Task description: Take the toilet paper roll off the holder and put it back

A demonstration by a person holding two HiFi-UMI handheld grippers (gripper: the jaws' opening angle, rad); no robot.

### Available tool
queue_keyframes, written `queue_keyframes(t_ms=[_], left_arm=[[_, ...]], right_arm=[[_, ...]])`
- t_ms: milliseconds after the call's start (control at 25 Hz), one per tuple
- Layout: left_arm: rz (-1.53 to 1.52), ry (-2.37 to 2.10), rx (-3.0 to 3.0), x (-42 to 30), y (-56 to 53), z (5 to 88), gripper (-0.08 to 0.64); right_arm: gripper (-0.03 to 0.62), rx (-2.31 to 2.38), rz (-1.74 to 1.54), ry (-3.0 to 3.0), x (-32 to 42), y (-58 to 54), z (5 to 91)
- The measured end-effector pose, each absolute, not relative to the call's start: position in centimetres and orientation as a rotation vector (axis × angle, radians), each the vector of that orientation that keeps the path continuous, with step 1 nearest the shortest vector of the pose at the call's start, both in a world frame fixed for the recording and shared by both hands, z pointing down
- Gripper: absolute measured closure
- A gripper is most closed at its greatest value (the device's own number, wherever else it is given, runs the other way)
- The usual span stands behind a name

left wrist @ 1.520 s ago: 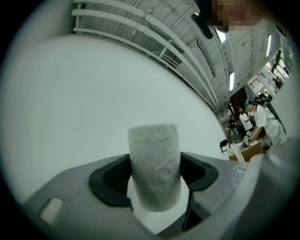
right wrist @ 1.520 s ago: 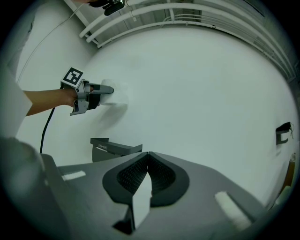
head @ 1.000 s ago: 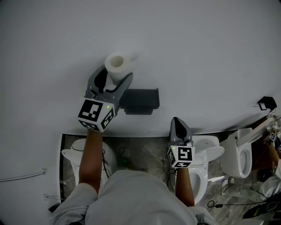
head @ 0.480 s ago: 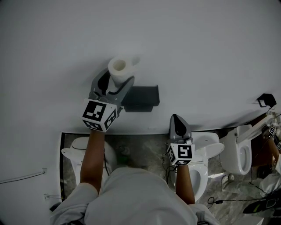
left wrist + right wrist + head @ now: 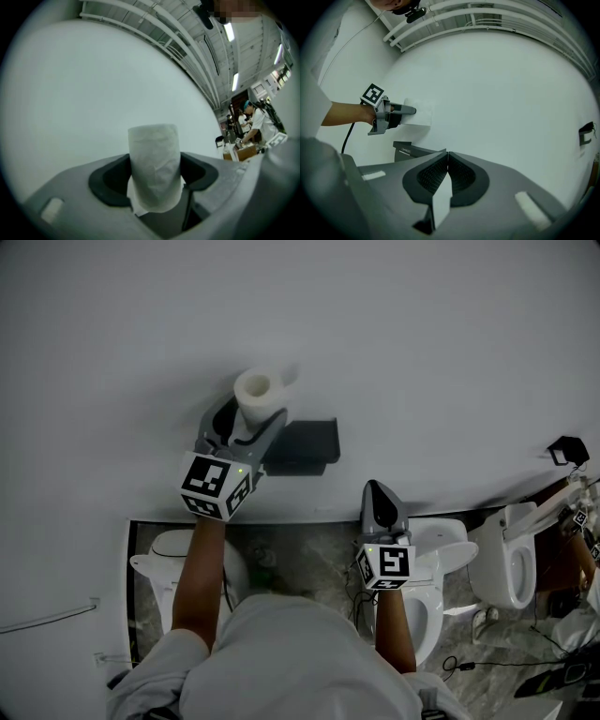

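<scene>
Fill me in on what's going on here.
A person faces a white wall with a gripper in each hand. The left gripper is clamped on the toilet paper roll, holding it clear of the dark holder on the wall, just above it. The right gripper is shut and empty, held off to the side and touching nothing.

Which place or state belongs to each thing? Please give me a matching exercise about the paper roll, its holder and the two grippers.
Things:
1 toilet paper roll
2 holder
3 left gripper
4 right gripper

States:
a dark, on the wall, without a roll
b fingers together, nothing between them
c white, off the holder
d fingers closed on the roll

Pairs: 1-c, 2-a, 3-d, 4-b
</scene>
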State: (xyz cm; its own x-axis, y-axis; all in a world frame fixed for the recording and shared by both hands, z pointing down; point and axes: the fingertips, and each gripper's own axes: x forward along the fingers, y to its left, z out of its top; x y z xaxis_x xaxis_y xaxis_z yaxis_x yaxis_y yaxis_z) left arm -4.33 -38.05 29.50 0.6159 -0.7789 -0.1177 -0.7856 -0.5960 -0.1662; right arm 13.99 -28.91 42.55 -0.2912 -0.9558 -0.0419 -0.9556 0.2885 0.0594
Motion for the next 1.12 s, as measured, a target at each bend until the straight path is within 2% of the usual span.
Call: queue_keyframes(t_ms=[1120], left_arm=[[-0.038, 1.295, -2.731, -3.3, -39.2, 35.9, 0.245]], right_arm=[[0.591, 1.836, -0.115, -2.522, 14.1, -29.2, 43.1]])
